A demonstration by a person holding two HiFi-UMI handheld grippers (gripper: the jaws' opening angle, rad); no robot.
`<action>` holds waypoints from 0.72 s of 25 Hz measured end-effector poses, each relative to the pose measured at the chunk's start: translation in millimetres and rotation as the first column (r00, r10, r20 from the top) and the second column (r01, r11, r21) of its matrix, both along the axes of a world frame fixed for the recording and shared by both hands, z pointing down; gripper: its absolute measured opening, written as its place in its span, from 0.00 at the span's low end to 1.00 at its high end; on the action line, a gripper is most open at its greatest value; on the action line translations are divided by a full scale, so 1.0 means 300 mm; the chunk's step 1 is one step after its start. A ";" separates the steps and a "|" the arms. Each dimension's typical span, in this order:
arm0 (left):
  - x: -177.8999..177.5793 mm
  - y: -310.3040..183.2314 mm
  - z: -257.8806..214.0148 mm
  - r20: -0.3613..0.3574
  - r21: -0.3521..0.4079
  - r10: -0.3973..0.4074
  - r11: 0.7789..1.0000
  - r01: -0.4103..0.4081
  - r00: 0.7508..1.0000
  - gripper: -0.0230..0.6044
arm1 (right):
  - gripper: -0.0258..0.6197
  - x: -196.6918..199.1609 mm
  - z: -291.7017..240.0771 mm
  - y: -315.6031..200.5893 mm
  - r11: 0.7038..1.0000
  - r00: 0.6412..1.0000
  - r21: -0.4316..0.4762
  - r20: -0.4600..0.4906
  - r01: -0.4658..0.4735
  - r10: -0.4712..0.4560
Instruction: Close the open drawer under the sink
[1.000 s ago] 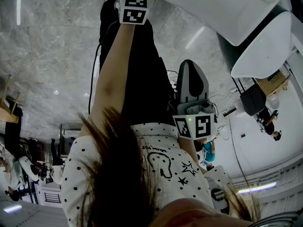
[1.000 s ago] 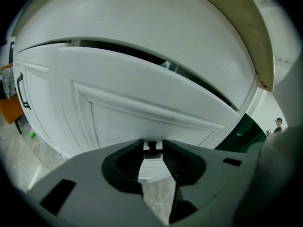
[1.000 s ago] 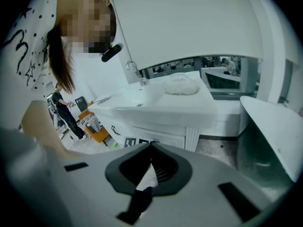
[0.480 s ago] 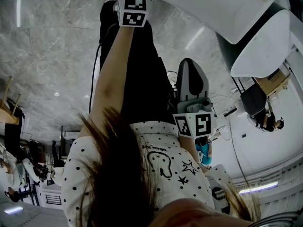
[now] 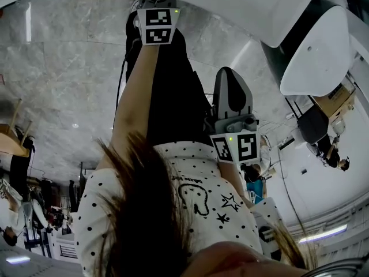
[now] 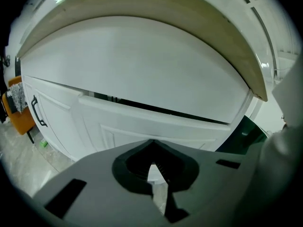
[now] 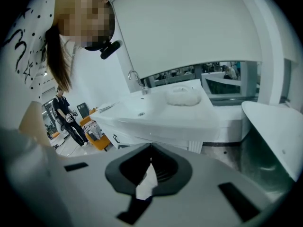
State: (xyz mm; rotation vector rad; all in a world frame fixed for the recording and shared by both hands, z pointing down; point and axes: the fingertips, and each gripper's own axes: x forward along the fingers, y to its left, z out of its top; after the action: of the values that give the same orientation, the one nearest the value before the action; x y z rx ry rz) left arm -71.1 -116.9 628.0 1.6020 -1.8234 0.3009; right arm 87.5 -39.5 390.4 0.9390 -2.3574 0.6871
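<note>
Looking at the left tool: its jaws have just snapped together, nothing between them. It's aimed at the white drawer right below the sink. There's a dark gap along the drawer's top, so I'd say it's still ajar. The right tool is pinched narrow, empty, well off from the sink.
</note>
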 end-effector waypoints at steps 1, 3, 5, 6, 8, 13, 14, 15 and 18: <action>-0.005 0.005 -0.018 0.004 -0.002 -0.001 1.000 0.001 1.000 0.05 | 0.06 -0.002 -0.014 -0.003 1.000 1.000 0.004 0.005 -0.001 0.000; -0.016 0.017 -0.052 0.009 0.000 -0.009 1.000 0.009 1.000 0.04 | 0.06 -0.006 -0.036 -0.005 1.000 1.000 0.011 0.011 0.002 -0.002; -0.031 0.018 -0.087 0.016 0.009 -0.012 1.000 0.012 1.000 0.04 | 0.06 -0.010 -0.046 -0.010 1.000 1.000 0.021 0.017 0.005 -0.005; -0.038 0.014 -0.105 0.021 0.014 -0.011 1.000 0.011 1.000 0.04 | 0.06 -0.012 -0.050 -0.015 1.000 1.000 0.027 0.021 0.006 -0.006; -0.037 0.008 -0.144 0.025 0.020 -0.009 1.000 0.008 1.000 0.04 | 0.06 -0.009 -0.064 -0.025 0.999 1.000 0.036 0.026 0.011 -0.012; -0.016 0.025 -0.236 0.023 0.021 -0.007 1.000 0.007 1.000 0.04 | 0.06 0.003 -0.107 -0.042 0.999 0.999 0.049 0.037 0.024 -0.026; -0.015 0.028 -0.249 0.026 0.020 -0.003 1.000 0.003 1.000 0.04 | 0.06 0.004 -0.110 -0.048 0.998 0.999 0.054 0.039 0.023 -0.025; -0.013 0.032 -0.263 0.029 0.020 0.000 1.000 -0.001 1.000 0.04 | 0.06 0.005 -0.115 -0.053 0.998 0.999 0.058 0.042 0.020 -0.022; -0.011 0.050 -0.313 0.033 0.022 -0.001 1.000 0.001 0.999 0.04 | 0.06 0.018 -0.139 -0.066 0.998 0.999 0.064 0.052 0.006 -0.010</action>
State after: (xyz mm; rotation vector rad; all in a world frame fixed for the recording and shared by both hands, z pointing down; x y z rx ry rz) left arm -74.4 -101.8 534.2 1.6198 -1.8584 0.3098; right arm 92.9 -59.2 348.7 0.9491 -2.4411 0.6435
